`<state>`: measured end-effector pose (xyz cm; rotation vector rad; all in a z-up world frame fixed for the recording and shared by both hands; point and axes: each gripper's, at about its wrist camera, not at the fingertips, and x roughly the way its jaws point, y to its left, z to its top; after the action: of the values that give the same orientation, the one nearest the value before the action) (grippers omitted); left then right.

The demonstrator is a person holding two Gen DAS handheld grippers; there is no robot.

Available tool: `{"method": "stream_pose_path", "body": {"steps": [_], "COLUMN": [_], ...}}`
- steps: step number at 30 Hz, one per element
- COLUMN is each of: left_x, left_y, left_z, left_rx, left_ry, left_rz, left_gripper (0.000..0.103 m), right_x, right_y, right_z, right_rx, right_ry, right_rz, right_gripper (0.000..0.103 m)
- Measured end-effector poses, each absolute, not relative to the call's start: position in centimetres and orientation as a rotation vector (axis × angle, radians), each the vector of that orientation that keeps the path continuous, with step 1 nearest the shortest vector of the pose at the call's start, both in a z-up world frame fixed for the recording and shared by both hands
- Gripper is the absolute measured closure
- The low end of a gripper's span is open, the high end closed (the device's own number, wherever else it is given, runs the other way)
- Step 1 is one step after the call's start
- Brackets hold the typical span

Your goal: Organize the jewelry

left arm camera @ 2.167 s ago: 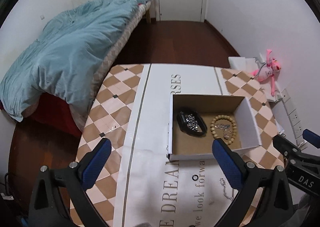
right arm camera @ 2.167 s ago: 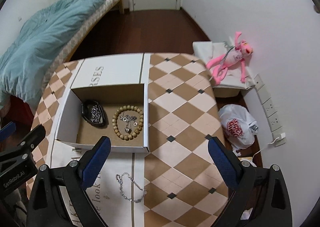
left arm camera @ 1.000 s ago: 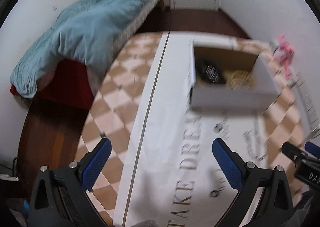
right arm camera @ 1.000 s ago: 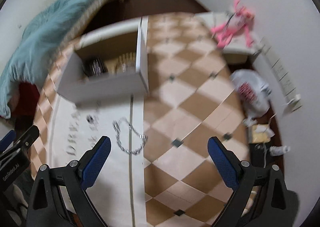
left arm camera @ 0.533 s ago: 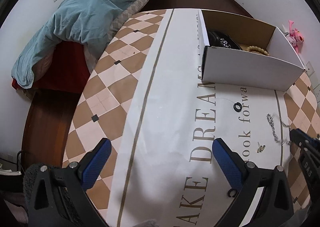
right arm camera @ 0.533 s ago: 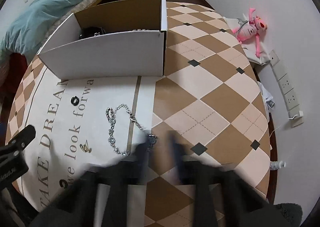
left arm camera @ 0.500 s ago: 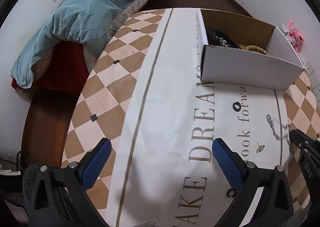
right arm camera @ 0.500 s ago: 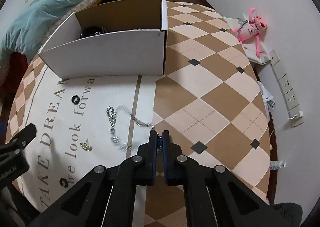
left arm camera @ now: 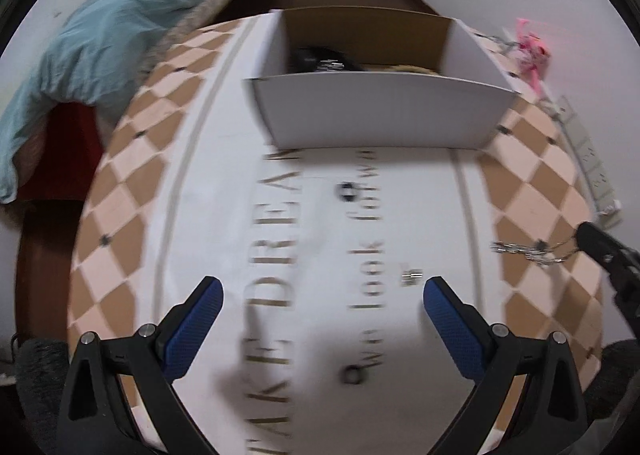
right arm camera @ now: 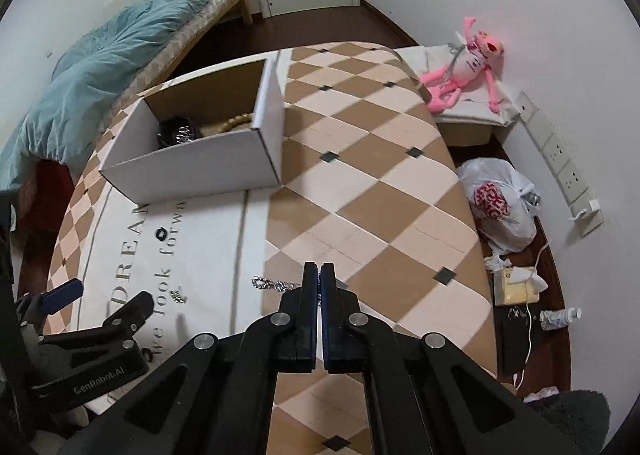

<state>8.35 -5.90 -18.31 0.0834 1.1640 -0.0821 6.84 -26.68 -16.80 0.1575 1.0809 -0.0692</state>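
Right gripper [right arm camera: 320, 275], fingers pinched on the silver chain [right arm camera: 274, 283] near the table's [right arm camera: 360, 191] right edge; left gripper [left arm camera: 322, 305] wide open, empty; the dangling chain could slip free.

White box [right arm camera: 192, 167], brown-checkered tablecloth [right arm camera: 360, 191]

Your checkered table [right arm camera: 360, 191] carries a white lettered runner [left arm camera: 224, 215]. On it, far: an open cardboard box [left arm camera: 376, 111]. Nearer lie a black ring [left arm camera: 346, 191], a small earring [left arm camera: 412, 277] and another ring [left arm camera: 351, 375].
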Motion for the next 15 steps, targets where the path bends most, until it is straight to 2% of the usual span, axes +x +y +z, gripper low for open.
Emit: {"method": "stream_pose_path", "body": {"steps": [1, 3, 5, 6, 8, 10, 11, 13, 15], "left_x": [8.3, 8.3, 8.3, 8.3, 8.4, 8.5, 8.5, 8.6, 8.6], "left_y": [-6.4, -7.5, -8.5, -8.8, -9.4, -9.6, -9.7, -10.0, -10.0], "left_z": [-18.4, -18.7, -19.0, -19.2, -19.6, -19.7, -19.6, -19.7, -19.5], "left_rx": [0.085, 0.09, 0.105, 0.109, 0.119, 0.118, 0.12, 0.123, 0.122], "left_ry": [1.166, 1.168, 1.172, 1.177, 1.183, 1.177, 1.17, 1.167, 1.158], "left_rz": [-0.095, -0.124, -0.142, -0.151, -0.163, -0.175, -0.181, -0.196, -0.204], "left_gripper": [0.002, 0.014, 0.038, 0.043, 0.072, 0.081, 0.089, 0.097, 0.097], "right_x": [6.8, 6.8, 6.8, 6.7, 6.6, 6.5, 6.5, 6.5, 6.5], "right_y": [-27.0, -27.5, -27.8, -27.9, -28.3, -28.6, -28.6, -28.7, -28.9], "right_z": [-17.1, -17.4, -17.6, -17.6, -17.7, -17.6, -17.6, -17.5, -17.3], "right_rx": [0.162, 0.172, 0.175, 0.176, 0.183, 0.185, 0.185, 0.187, 0.193], "right_ry": [1.088, 1.091, 1.089, 1.088, 1.084, 1.083, 1.082, 1.078, 1.072], "right_rz": [-0.076, -0.085, -0.094, -0.097, -0.104, -0.109, -0.112, -0.116, -0.117], "right_gripper": [0.102, 0.102, 0.102, 0.102, 0.102, 0.102, 0.102, 0.102, 0.102]}}
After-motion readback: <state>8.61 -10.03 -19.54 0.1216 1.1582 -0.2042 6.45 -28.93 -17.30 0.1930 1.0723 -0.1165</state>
